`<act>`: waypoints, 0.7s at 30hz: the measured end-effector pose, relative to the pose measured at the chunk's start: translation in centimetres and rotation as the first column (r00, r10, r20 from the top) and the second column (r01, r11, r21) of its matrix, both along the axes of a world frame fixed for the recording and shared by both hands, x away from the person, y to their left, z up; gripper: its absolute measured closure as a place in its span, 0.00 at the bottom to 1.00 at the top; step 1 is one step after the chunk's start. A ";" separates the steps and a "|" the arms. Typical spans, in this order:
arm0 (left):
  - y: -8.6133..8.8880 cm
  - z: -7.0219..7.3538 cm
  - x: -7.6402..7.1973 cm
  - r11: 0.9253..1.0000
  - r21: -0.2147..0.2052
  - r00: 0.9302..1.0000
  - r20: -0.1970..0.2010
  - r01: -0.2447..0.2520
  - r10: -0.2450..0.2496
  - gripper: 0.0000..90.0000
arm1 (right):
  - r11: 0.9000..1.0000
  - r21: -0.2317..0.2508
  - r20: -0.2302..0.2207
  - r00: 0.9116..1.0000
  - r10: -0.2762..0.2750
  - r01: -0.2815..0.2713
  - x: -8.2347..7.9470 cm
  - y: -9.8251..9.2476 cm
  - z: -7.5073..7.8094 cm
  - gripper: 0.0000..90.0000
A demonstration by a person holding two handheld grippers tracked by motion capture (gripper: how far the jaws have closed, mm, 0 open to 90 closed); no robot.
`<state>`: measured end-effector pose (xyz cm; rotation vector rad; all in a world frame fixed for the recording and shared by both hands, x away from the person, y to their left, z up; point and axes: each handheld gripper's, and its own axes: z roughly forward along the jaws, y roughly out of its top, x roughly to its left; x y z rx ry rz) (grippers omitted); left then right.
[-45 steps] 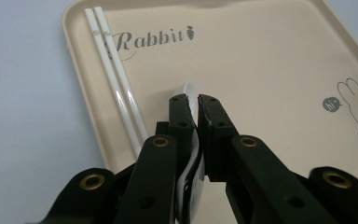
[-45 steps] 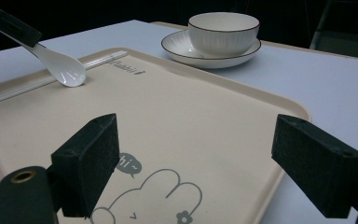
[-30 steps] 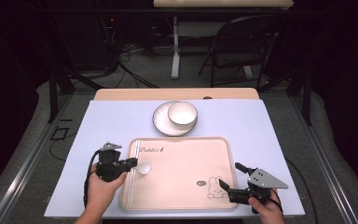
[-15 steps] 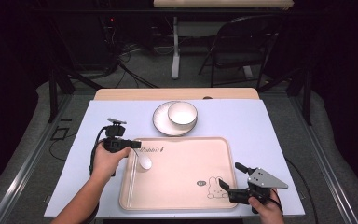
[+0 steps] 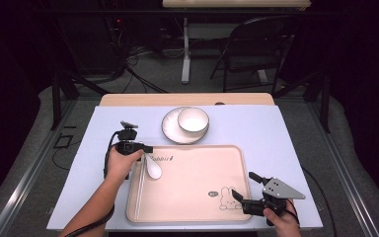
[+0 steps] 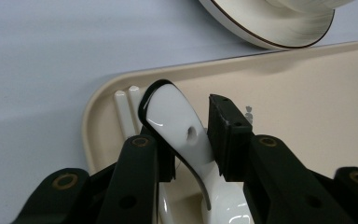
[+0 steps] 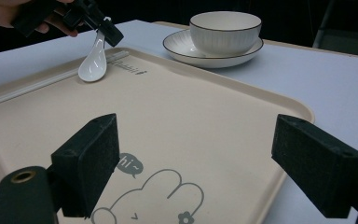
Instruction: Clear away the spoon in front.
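Note:
A white ceramic spoon [image 5: 153, 168] rests its bowl on the far left corner of the beige tray [image 5: 192, 197], its handle tilted up. My left gripper [image 5: 145, 150] stands over that corner. In the left gripper view the handle [image 6: 177, 121] leans between the jaws of the left gripper [image 6: 191, 135], which have just been opening and no longer squeeze it. The right gripper view shows the spoon [image 7: 92, 63] under the left gripper [image 7: 98, 23]. My right gripper [image 5: 245, 186] stays open at the tray's near right corner, nothing between its pads [image 7: 88, 163].
A white bowl [image 5: 193, 120] sits on a white plate [image 5: 170, 129] just beyond the tray. A pair of white chopsticks [image 5: 139, 190] lies along the tray's left edge. A rabbit drawing [image 5: 227, 200] marks the tray near my right gripper. The lilac table mat [image 5: 286, 138] surrounds everything.
My left hand has carried the spoon toward the far side of the table and lowered its bowl onto the tray's far left corner. Its jaws have widened. The right hand has kept still.

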<state>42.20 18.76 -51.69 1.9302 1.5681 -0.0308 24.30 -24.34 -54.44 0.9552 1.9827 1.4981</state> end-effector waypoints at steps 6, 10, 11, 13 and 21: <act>-0.6 -0.3 0.0 0.999 0.035 1.000 0.015 0.007 -0.008 0.77 | 1.000 0.000 0.000 1.000 0.002 -0.002 0.0 0.0 0.0 0.16; -1.0 -0.5 0.0 0.998 0.062 1.000 0.022 0.006 -0.007 0.73 | 1.000 -0.001 -0.001 1.000 0.005 -0.005 0.0 0.0 0.0 0.16; -1.2 -0.5 0.0 0.997 0.075 1.000 0.025 0.009 -0.011 0.72 | 1.000 -0.001 0.000 1.000 0.005 -0.005 0.0 0.0 0.0 0.16; -1.5 -0.7 -0.1 0.995 0.093 0.999 0.027 0.019 -0.022 0.72 | 1.000 -0.002 0.000 1.000 0.006 -0.006 0.0 0.0 0.0 0.16; -2.7 -1.2 0.1 0.988 0.152 0.998 0.052 0.020 -0.029 0.69 | 1.000 -0.002 0.001 1.000 0.009 -0.009 -0.1 0.1 0.1 0.16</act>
